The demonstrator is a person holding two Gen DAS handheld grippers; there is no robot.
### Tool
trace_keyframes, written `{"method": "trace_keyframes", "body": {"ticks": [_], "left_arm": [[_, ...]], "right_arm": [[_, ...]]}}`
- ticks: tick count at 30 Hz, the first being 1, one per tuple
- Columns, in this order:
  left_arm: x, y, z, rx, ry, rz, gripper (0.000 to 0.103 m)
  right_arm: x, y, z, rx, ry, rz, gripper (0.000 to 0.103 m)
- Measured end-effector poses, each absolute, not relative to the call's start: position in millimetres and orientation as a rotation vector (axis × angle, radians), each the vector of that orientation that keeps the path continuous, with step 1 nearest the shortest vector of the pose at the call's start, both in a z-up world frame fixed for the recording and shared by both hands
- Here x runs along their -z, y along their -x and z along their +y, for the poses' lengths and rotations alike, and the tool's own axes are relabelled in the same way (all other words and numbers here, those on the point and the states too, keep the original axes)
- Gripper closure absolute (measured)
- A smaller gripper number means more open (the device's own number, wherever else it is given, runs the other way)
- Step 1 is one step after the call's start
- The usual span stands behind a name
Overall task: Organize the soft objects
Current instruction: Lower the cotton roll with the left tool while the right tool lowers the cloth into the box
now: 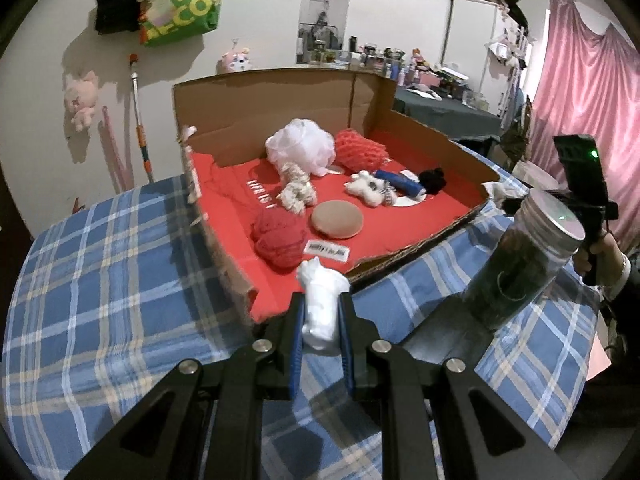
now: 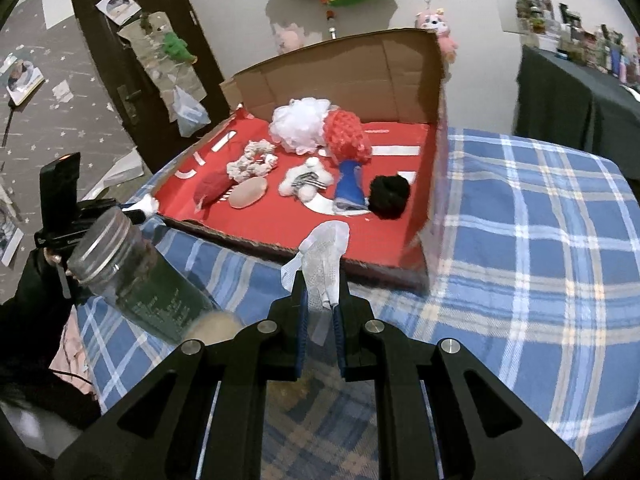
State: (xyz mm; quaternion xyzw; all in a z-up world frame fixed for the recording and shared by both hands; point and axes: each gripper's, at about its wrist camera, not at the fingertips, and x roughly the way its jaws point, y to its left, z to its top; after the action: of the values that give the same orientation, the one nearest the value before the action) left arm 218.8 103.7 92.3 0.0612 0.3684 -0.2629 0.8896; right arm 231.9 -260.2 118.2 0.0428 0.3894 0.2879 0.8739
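Pretty far along by the look of it: the cardboard box (image 1: 420, 132) on the plaid worktop (image 1: 100, 280) already holds a white mesh pouf (image 1: 300, 146), red yarn (image 1: 278, 238), a tan pad (image 1: 337, 220) and more. Left tool (image 1: 322, 316) is clamped on a white wad (image 1: 320, 300), right tool (image 2: 320, 300) pinches a white mesh piece (image 2: 326, 256), both just short of the box's front edge. Those two look like what's left.
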Motion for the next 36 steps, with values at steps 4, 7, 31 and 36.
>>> {"method": "trace_keyframes", "body": {"ticks": [4, 7, 31, 36], "left_arm": [[-100, -227, 88, 0.592, -0.154, 0.771, 0.086], [-105, -235, 74, 0.620, -0.170, 0.780, 0.086], [-82, -317, -48, 0.717, -0.341, 1.063, 0.085], [-74, -323, -55, 0.702, -0.363, 1.104, 0.084]], "right_arm": [[-123, -243, -249, -0.641, -0.072, 0.831, 0.092], [-126, -255, -242, -0.672, -0.073, 0.853, 0.092], [-107, -335, -175, -0.634, 0.108, 1.177, 0.092], [-101, -344, -175, -0.583, 0.103, 1.242, 0.091]]}}
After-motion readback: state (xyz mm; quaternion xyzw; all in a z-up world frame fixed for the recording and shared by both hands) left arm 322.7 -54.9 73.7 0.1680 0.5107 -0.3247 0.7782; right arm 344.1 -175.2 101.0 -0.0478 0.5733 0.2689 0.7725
